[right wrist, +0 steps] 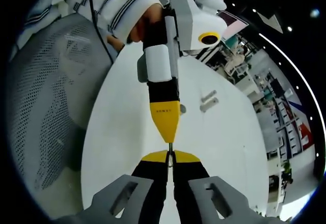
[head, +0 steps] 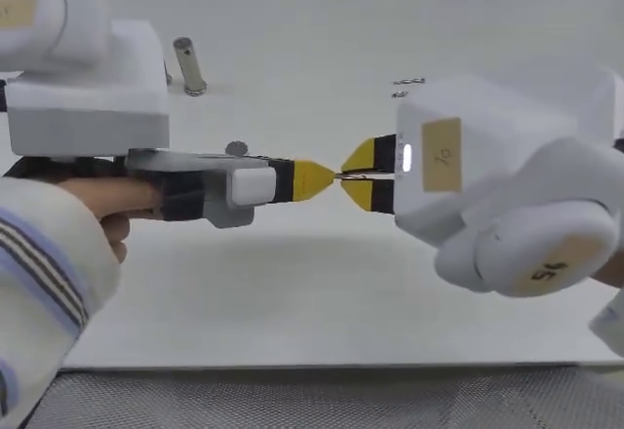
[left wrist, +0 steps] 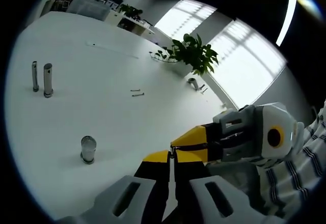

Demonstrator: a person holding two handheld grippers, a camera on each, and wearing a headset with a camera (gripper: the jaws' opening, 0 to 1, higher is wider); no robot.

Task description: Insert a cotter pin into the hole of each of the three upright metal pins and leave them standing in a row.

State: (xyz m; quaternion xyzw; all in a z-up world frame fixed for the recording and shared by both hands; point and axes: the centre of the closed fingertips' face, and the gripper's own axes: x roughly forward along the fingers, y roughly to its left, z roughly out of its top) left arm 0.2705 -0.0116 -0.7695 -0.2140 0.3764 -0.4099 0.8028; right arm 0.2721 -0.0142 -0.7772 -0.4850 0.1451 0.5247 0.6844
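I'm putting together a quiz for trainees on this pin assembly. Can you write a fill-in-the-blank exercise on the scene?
1. The left gripper and the right gripper both pinch one cotter pin between their ___ tips.
2. In the left gripper view, ___ metal pins stand close together at the far left.
3. The spare cotter pins lie on the ___ table.
Missing words: yellow; two; white.
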